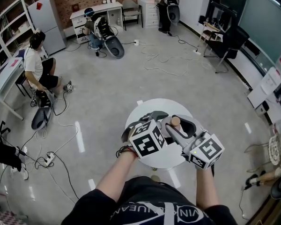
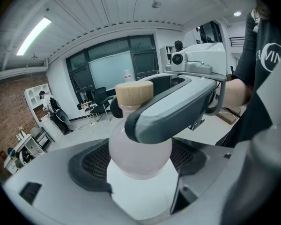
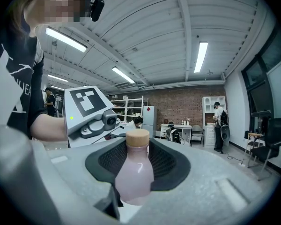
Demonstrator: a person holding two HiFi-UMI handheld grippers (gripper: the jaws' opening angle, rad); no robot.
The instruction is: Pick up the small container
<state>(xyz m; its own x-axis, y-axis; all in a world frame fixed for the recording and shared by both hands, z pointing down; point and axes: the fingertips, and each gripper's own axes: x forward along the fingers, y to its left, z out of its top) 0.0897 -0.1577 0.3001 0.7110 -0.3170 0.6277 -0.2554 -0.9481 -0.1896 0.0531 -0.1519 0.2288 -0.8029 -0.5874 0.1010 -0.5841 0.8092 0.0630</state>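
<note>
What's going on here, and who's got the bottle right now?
A person is working two handheld tools over a small round white table. The right tool has its jaws snug on the small container, a pink bottle with a cork-coloured cap. The left tool faces it from the other side, jaws apart around the bottle's body and apparently not clamping. Whether the bottle has left the table is unclear.
</note>
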